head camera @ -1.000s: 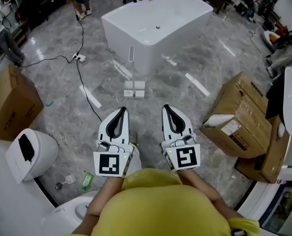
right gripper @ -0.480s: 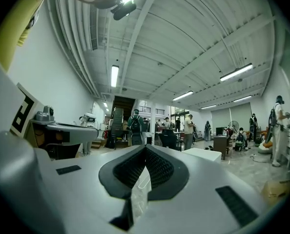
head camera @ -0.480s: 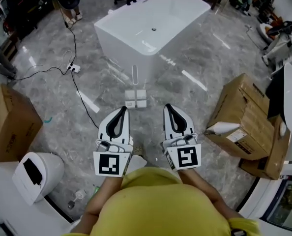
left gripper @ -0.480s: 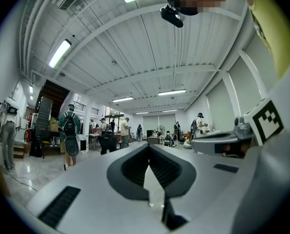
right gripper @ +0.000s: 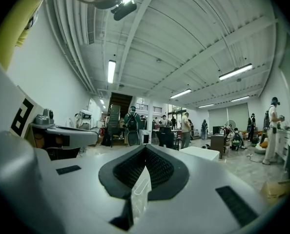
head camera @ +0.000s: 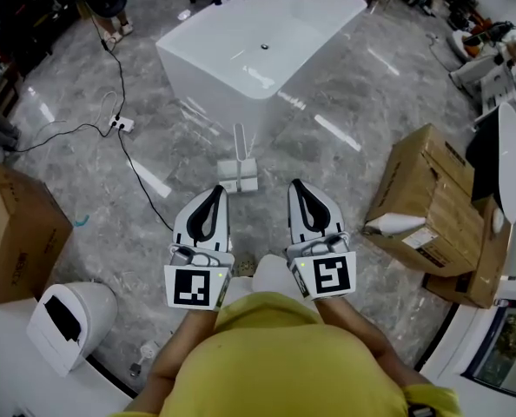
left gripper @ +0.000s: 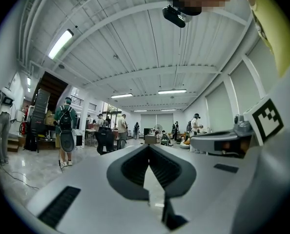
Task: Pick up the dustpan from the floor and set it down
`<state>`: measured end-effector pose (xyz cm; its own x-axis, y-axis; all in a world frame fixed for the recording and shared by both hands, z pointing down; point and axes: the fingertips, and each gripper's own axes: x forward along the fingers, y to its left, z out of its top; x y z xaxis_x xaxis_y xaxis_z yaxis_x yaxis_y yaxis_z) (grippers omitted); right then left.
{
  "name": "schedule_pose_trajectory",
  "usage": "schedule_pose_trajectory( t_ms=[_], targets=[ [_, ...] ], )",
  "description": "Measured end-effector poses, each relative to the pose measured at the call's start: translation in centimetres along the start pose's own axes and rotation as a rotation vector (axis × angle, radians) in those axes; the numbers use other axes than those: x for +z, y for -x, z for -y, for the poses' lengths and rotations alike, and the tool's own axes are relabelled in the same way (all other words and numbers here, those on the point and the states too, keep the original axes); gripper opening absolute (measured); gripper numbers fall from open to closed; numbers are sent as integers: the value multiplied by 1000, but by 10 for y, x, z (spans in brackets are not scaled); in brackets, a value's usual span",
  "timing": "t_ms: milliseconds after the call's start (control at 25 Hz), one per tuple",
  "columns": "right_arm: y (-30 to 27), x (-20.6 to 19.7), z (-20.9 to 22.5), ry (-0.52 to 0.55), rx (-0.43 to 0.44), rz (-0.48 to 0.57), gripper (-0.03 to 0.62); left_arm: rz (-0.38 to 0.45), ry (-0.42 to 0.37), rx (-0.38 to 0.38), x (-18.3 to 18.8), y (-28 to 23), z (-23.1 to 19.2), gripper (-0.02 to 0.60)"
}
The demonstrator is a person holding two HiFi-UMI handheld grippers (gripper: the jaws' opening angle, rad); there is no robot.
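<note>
A white dustpan [head camera: 239, 175] lies on the grey marble floor with its thin handle [head camera: 239, 137] standing up, just in front of a white bathtub [head camera: 258, 46]. My left gripper [head camera: 216, 190] and right gripper [head camera: 296, 184] are held level side by side above the floor, a short way short of the dustpan, one to either side of it. Both are shut with the tips touching and nothing between them. In the right gripper view [right gripper: 145, 148] a pale upright piece shows through the gap under the tips. The left gripper view [left gripper: 149, 147] looks across the hall.
Stacked cardboard boxes [head camera: 432, 202] stand at the right and one cardboard box [head camera: 19, 233] at the left. A black cable [head camera: 136, 159] runs from a power strip [head camera: 119, 124] across the floor. A white toilet unit [head camera: 67, 320] sits at lower left. Several people stand far off.
The dustpan, the tub and the boxes have slid nearer in the head view as I walk forward. Both grippers keep their place in the frame and stay shut.
</note>
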<state>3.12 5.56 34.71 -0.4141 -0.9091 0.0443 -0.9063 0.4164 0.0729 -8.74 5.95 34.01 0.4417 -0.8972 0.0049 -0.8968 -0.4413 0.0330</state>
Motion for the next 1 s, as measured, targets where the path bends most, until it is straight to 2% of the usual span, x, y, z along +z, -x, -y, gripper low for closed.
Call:
schedule_pose_trajectory(
  t_ms=[440, 800, 1000],
  targets=[
    [-22, -3, 12, -2, -18, -9, 11, -20, 15, -21, -12, -24, -10, 1],
    [-84, -13, 34, 45, 39, -2, 11, -68, 18, -15, -35, -83, -36, 2],
    [-123, -31, 48, 37, 81, -18, 11, -133, 49, 13, -57, -118, -53, 2]
  ],
)
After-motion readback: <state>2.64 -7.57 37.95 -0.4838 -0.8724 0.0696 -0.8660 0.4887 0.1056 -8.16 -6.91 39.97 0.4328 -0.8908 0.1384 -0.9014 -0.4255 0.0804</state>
